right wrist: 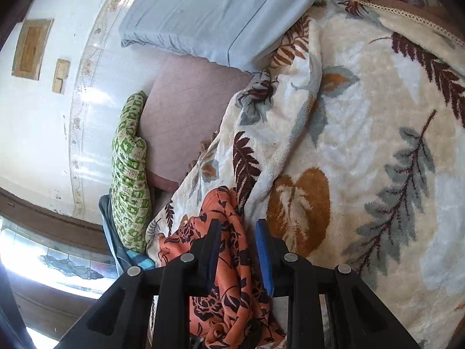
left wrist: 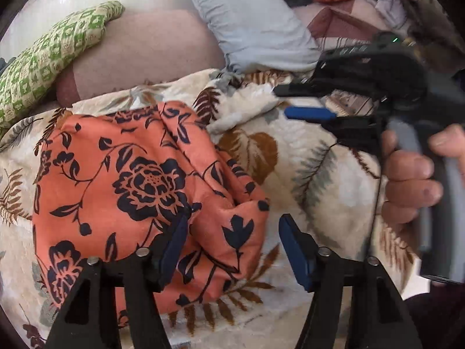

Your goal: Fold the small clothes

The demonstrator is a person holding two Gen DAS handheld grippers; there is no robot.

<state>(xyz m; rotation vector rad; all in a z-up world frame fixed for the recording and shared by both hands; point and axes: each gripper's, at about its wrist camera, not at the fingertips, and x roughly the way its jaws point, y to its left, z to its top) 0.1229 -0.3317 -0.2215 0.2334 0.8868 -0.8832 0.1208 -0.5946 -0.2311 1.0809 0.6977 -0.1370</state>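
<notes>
- Orange floral garment (left wrist: pixel 139 192) lies bunched on the leaf-print blanket (left wrist: pixel 319 180) on the bed.
- Left tongs (left wrist: pixel 232 250) gape over its near edge, released.
- Right tongs (right wrist: pixel 237 250) stand narrowly parted; a grip cannot be told.

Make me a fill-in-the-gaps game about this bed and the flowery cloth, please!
1. The orange cloth has ____ flowers printed on it.
2. The cloth lies on a blanket patterned with ____.
3. The left gripper has its jaws ____.
4. The pillow above the blanket is light ____.

Missing words: black; leaves; open; blue
</notes>
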